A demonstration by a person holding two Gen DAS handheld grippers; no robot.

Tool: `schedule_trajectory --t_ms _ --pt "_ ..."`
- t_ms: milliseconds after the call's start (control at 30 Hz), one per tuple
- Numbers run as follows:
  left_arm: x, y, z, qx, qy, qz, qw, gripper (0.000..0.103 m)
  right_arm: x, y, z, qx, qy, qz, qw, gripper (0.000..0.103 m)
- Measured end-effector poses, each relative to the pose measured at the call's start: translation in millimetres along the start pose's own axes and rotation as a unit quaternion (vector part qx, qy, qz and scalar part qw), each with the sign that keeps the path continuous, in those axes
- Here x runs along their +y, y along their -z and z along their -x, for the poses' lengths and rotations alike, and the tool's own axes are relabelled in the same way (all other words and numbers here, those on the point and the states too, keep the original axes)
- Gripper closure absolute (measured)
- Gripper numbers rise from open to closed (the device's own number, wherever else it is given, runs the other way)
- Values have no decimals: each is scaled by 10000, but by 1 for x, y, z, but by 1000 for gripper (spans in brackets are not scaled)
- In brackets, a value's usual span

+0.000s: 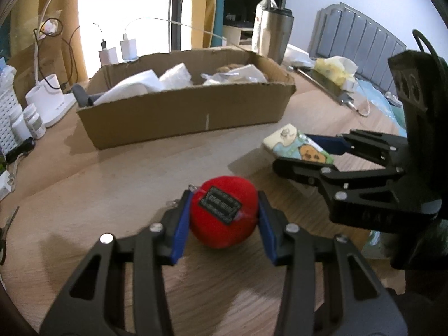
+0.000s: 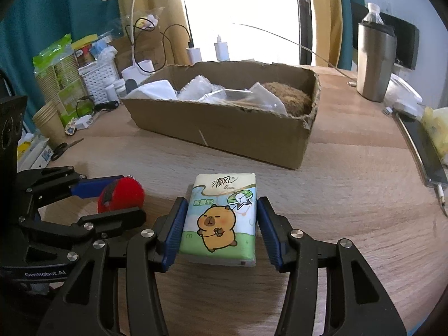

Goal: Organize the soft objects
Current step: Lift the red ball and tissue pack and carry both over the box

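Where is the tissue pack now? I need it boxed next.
In the right wrist view, the tissue pack sits between the right claw's pads, on the table before the cardboard box.

Left claw [image 1: 224, 218]: 2 matte black skeletal fingers with triangular cut-outs, round silver screws at the joints, blue ribbed pads [image 1: 180, 233]. Right claw [image 2: 221, 228]: same build, black linkage, blue pads [image 2: 173, 231]. White "GenRobot.AI" lettering on the left claw's body; black housing with a thin black cable loop above.
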State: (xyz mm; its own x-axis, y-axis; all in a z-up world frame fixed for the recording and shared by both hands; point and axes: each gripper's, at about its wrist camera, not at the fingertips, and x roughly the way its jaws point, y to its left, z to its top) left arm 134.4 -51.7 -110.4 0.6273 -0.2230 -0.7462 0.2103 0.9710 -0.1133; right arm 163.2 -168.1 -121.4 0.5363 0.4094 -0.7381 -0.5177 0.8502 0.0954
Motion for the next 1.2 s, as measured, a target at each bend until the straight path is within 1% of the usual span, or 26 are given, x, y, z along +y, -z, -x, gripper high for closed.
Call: schedule_trajectory --t_ms 467,567,700,867,1200 --pt "26 -12 34 -457 63 226 9987 58 20 -19 19 -196 114 251 9994 49" --pt "32 -17 43 -603 127 262 9978 58 23 -25 23 -246 158 298 9991 49" --pt "40 -25 53 -769 105 274 9966 58 24 -36 29 -332 243 359 9985 49" --pt "49 -34 56 -869 107 290 9957 58 27 -48 34 -435 320 387 9978 49" --pt "65 -56 54 -1050 173 289 9939 58 34 -68 30 -480 414 472 9969 49"
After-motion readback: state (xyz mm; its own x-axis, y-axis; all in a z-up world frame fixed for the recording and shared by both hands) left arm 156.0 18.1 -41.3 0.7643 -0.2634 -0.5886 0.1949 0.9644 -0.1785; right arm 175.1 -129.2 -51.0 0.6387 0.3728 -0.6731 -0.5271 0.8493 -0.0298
